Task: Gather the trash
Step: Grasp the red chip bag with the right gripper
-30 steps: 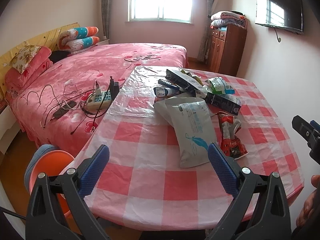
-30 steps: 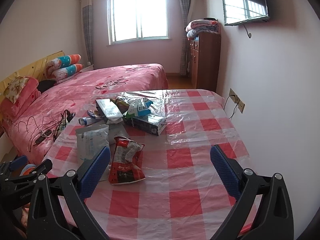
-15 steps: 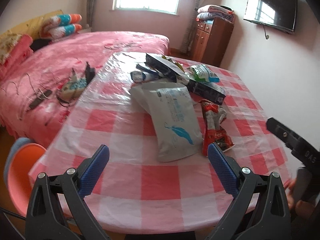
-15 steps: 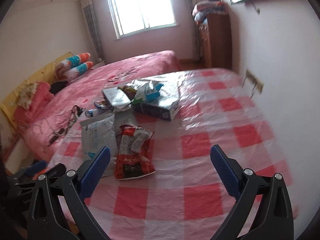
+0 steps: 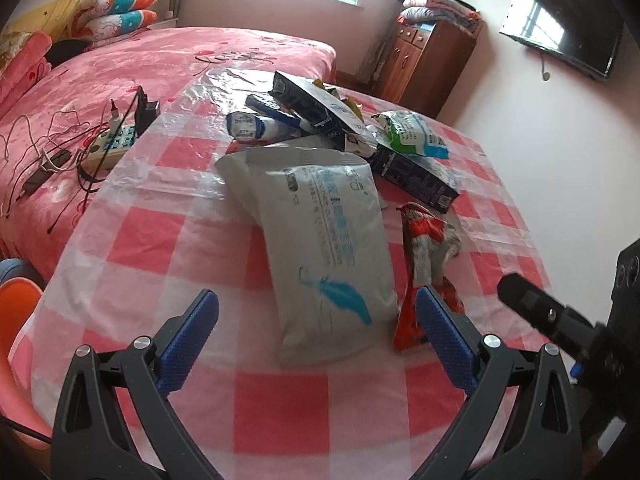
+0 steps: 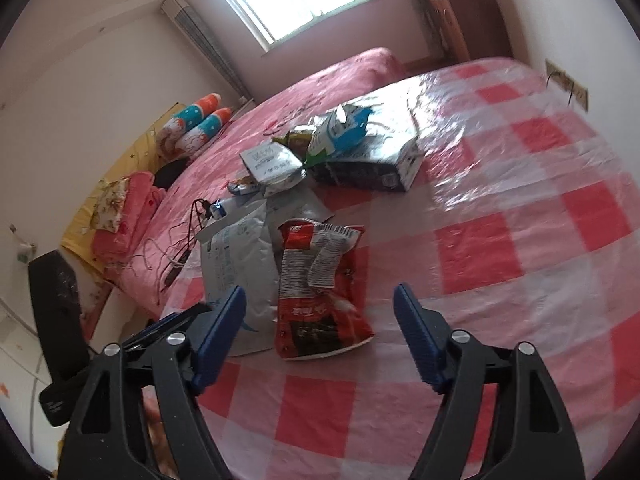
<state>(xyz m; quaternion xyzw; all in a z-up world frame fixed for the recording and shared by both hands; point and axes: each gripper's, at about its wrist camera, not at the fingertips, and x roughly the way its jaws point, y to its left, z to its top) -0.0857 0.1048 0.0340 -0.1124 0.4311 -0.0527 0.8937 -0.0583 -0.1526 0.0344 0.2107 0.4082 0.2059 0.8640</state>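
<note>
Trash lies piled on a table with a pink-checked cloth (image 5: 168, 248): a white bag with a blue feather (image 5: 320, 248), a crumpled red snack bag (image 5: 424, 248), two black boxes (image 5: 416, 172), a green and white packet (image 5: 412, 136) and a tube (image 5: 256, 128). My left gripper (image 5: 316, 340) hangs open just short of the white bag's near end. My right gripper (image 6: 318, 336) is over the red snack bag (image 6: 320, 288), whose near end lies between the fingers; the jaws are closing and the pads do not touch it. The white bag (image 6: 236, 264) sits to its left.
A pink bed (image 5: 160, 52) borders the table's left side, with a power strip and cables (image 5: 112, 144) on it. An orange stool (image 5: 16, 320) stands at lower left. A wooden cabinet (image 5: 428, 60) and a wall TV (image 5: 564, 44) are beyond. The right gripper (image 5: 540, 316) shows at the right.
Both grippers have dropped and come closer to the trash. The right gripper has rolled and its jaws have narrowed, with the red snack bag now between its fingers.
</note>
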